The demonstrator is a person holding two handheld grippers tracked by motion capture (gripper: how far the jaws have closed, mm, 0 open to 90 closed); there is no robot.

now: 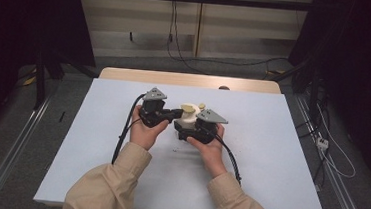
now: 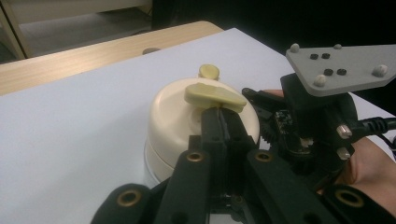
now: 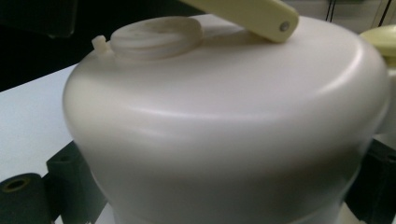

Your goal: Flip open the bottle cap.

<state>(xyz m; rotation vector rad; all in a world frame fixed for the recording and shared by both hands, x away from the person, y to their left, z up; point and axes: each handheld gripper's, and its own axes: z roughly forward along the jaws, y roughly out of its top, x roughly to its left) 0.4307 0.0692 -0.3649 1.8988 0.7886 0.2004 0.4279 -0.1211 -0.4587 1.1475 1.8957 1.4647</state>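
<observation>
container [image 1: 188, 119] mid-table [image 1: 95, 142] | left claw [image 1: 176, 115] at its left | right claw [image 1: 186, 129] before it

Pale blue table [image 1: 95, 142]; cream container [image 1: 188, 118] on it.

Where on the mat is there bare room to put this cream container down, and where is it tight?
The blue mat is bare on both flanks: left of the left gripper out to the mat's left edge, and right of the right gripper to its right edge. The far strip before the wooden table edge is free too. The centre is crowded: both grippers meet at the cream container.
</observation>
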